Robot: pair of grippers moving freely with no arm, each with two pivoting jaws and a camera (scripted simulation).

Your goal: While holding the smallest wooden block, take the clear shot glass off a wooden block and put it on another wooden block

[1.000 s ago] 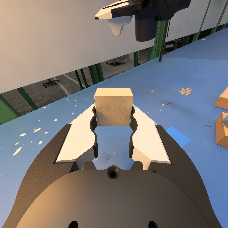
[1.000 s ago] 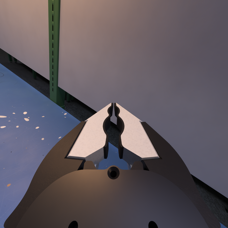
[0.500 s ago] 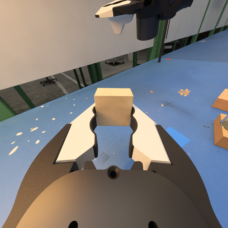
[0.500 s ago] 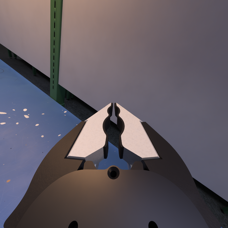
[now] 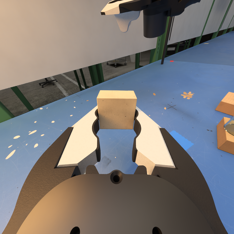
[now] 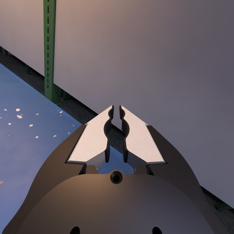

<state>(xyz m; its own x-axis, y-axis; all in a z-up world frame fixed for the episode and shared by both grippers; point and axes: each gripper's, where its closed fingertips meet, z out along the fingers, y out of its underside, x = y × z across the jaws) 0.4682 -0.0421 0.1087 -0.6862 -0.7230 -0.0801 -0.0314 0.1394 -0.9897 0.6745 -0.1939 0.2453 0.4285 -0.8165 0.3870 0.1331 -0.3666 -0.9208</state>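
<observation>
My left gripper (image 5: 116,109) is shut on the smallest wooden block (image 5: 116,114), a pale cube held above the blue table (image 5: 158,81). At the right edge of the left wrist view, part of the clear shot glass (image 5: 229,126) stands on a brown wooden block (image 5: 223,141). A second brown block (image 5: 226,103) lies just beyond it. My right gripper (image 6: 116,107) is empty, its jaws a narrow gap apart, facing a plain wall. It also shows high above the table in the left wrist view (image 5: 105,12).
The table's far edge runs along green posts (image 5: 96,74), with a white wall panel above it. A thin dark pole (image 5: 164,50) stands at the back. A green post (image 6: 50,63) stands by the table edge (image 6: 70,121) in the right wrist view.
My right gripper's jaws have parted slightly from nearly touching. In the left wrist view the brown blocks and glass have shifted left, further into view. The grip on the cube is unchanged.
</observation>
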